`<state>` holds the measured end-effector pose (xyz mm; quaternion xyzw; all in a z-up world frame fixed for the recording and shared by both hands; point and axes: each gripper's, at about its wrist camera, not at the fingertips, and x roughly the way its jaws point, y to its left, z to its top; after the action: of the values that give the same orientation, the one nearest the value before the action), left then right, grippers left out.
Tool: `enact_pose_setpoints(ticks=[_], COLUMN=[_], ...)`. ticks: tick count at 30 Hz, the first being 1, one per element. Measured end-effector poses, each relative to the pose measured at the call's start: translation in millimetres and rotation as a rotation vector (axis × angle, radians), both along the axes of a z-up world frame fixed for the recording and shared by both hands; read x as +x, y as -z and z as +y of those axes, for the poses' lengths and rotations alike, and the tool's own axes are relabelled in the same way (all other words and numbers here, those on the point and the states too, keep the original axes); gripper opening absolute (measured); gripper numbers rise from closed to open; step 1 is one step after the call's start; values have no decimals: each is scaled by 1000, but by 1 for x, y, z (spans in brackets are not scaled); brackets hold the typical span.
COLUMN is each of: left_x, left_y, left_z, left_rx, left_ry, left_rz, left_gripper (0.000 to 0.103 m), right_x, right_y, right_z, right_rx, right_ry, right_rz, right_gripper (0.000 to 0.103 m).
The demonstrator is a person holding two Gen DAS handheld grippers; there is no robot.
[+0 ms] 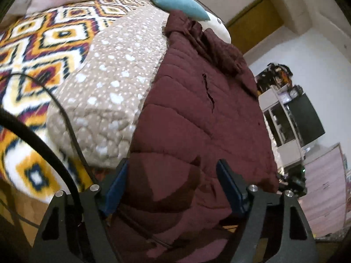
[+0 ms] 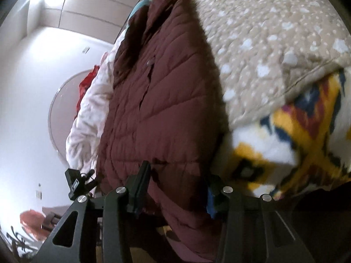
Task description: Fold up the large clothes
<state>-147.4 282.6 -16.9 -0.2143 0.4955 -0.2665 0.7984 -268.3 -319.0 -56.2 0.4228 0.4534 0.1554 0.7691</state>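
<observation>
Both tongs, left (image 1: 173, 171) and right (image 2: 177, 179), gape astride maroon jacket (image 1: 197, 109); speckled quilt (image 1: 114, 83) alongside.

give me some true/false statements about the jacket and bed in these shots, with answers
1. The jacket is dark red and quilted. True.
2. The jacket lies on a bare wooden floor. False: it lies on the bed, beside a tan spotted blanket.
3. The left claw has jacket fabric between its fingers. True.
4. A teal cushion lies beyond the jacket's far end. True.
5. The patterned bedspread is plain grey. False: it is white, orange, navy and purple.
6. The right claw points at the ceiling. False: it points along the jacket.
</observation>
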Motion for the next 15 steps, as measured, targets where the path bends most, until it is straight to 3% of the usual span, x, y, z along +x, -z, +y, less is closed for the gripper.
enact_pose_setpoints(ticks=[9,15], left_x=[-34,-59], left_y=[17,-9], left_z=[11,38], left_rx=[209,162], left_ry=[-26,-79], left_rz=[28,-65], left_gripper=[78,78], right_x=[-12,-10], right_y=[31,29], right_z=[3,14], right_rx=[30,18], right_ry=[-10,-24], right_rz=[74,71], right_gripper=[52,56])
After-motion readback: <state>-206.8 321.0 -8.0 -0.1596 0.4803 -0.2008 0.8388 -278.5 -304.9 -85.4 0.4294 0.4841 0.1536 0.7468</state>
